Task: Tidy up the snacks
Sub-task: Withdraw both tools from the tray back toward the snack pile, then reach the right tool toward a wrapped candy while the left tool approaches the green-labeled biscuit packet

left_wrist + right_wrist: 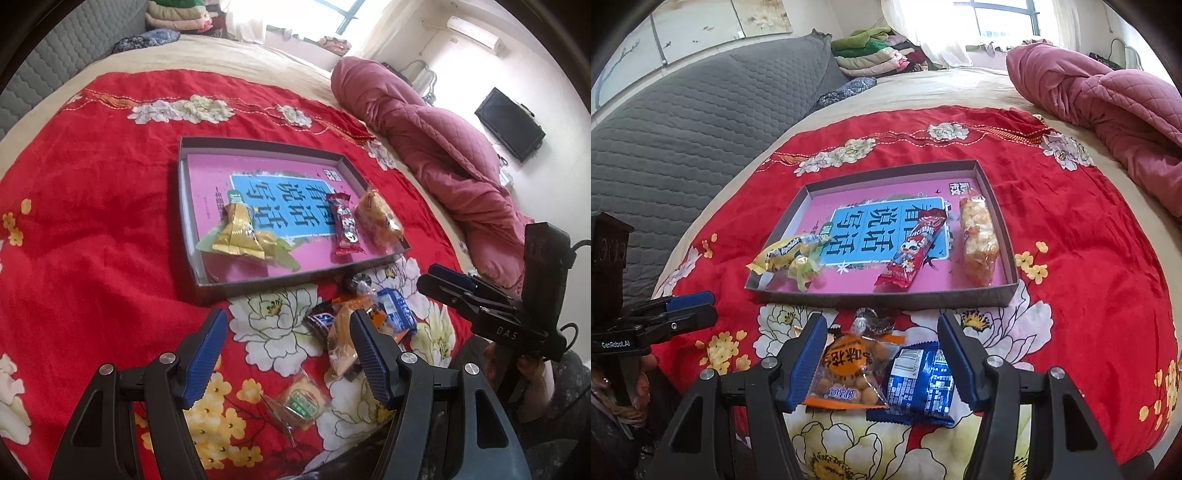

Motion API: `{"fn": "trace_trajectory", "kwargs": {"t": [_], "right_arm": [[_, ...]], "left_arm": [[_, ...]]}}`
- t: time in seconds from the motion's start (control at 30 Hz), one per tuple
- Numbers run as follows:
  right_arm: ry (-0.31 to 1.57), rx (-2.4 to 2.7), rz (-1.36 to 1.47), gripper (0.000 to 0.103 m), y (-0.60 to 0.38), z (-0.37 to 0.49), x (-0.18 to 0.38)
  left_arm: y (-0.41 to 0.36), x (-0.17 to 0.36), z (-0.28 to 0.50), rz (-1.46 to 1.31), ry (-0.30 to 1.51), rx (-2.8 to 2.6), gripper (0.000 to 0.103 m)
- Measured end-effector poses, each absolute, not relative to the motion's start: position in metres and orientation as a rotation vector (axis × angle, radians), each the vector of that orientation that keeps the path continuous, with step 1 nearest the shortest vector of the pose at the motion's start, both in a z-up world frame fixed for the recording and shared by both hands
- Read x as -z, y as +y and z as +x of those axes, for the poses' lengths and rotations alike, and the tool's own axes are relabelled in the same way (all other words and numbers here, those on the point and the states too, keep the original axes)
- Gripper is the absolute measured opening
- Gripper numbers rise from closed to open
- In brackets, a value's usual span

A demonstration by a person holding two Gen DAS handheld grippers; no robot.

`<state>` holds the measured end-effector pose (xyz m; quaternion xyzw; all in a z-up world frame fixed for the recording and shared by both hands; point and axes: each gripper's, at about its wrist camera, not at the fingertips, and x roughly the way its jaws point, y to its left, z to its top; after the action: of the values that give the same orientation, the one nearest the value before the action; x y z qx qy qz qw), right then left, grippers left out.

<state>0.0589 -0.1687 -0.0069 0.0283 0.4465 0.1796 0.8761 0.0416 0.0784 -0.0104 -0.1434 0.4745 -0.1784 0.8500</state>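
A shallow grey tray [258, 290] [1001, 295] lined with a pink book lies on the red flowered blanket. In it are a yellow candy bag [236, 236] [786, 253], a red bar [345, 230] [916, 247] and a puffed-rice pack [378, 221] [979, 240]. In front of the tray lie an orange peanut bag [849, 373] [356, 306], a blue pack [919, 380] [397, 310], a dark chocolate bar [319, 321], a tan packet [341, 350] and a green-labelled biscuit [301, 400]. My right gripper [882, 362] [426, 277] hovers open over the peanut bag and blue pack. My left gripper [288, 358] [711, 304] stands open above the blanket, left of the pile.
A small round dark candy [868, 319] [358, 282] lies by the tray's near wall. A bunched pink quilt [424, 147] [1108, 103] fills the right of the bed. A grey quilted headboard [701, 122] stands at the left, with folded clothes [875, 51] behind.
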Motion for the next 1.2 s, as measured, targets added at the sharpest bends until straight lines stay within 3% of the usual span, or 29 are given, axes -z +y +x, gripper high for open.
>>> {"fn": "trace_trajectory", "kwargs": {"t": [1.2], "right_arm": [[0.986,-0.402,0.053,0.062,-0.164,0.056,0.02]], "left_arm": [[0.041,0.048,0.022,-0.186,1.235,0.555,0.071]]}}
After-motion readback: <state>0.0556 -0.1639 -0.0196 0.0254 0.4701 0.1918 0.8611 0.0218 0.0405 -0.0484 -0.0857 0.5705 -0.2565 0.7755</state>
